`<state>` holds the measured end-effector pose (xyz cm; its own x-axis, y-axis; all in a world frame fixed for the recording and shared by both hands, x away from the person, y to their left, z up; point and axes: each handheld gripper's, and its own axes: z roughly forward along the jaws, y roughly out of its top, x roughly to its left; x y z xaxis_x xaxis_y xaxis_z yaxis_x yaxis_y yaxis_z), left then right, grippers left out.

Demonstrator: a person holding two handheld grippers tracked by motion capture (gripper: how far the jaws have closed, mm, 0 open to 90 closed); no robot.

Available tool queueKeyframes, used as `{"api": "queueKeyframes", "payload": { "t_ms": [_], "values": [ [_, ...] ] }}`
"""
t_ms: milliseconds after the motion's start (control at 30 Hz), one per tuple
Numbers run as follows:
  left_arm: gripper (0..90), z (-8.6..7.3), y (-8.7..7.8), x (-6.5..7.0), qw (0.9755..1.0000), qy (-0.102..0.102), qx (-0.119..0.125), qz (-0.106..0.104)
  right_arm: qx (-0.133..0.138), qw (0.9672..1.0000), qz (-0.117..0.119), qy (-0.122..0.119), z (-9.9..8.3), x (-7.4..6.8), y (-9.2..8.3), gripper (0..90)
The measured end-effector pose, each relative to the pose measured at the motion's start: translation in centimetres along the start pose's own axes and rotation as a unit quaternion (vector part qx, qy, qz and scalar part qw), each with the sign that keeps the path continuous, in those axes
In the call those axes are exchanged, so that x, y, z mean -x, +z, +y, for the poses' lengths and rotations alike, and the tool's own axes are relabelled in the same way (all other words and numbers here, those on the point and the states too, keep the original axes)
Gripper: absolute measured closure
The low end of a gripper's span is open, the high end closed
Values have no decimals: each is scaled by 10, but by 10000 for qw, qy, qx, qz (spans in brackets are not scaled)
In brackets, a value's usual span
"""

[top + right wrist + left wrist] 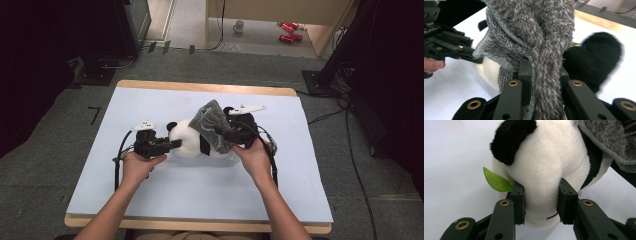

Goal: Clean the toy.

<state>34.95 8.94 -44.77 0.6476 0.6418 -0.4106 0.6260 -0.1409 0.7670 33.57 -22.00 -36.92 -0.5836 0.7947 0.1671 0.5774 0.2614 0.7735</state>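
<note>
A plush panda (pixel 189 142) lies on the pale blue mat (pixel 150 190). My left gripper (pixel 176 144) is shut on its white head (pixel 544 177), both pads pressing into the plush below a black ear (pixel 510 140); a green leaf (pixel 496 180) pokes out beside the left pad. A fuzzy grey knitted cloth (pixel 216 125) drapes over the panda's body. My right gripper (pixel 225 131) is shut on a bunched fold of that cloth (pixel 541 45). A black panda limb (pixel 592 58) lies blurred behind the cloth, and the left gripper (pixel 474 56) stands at the far left.
The mat covers a wooden table (pixel 210 88) with bare room all around the toy. On the floor beyond stand a mug (pixel 239 26), red items (pixel 289 31) and dark equipment stands at both sides.
</note>
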Motion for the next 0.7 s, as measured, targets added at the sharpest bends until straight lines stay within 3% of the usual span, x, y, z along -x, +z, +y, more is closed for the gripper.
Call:
{"api": "queueKeyframes", "payload": {
  "t_ms": [267, 433, 567, 700],
  "values": [
    [645, 3, 1, -2, 10000, -52, -37, -24, 114, 9991, -258, 322, -7, 24, -16, 753],
    [645, 4, 2, -4, 10000, -54, -71, -21, 38, 9968, -625, 496, -15, 41, -22, 757],
    [645, 5, 2, -4, 10000, -56, -75, 9, 63, 9968, -514, 614, -17, 45, -29, 758],
    [645, 5, 3, -5, 10000, -80, -52, 4, 294, 9979, -211, 535, -8, 35, -41, 759]
  ]
}}
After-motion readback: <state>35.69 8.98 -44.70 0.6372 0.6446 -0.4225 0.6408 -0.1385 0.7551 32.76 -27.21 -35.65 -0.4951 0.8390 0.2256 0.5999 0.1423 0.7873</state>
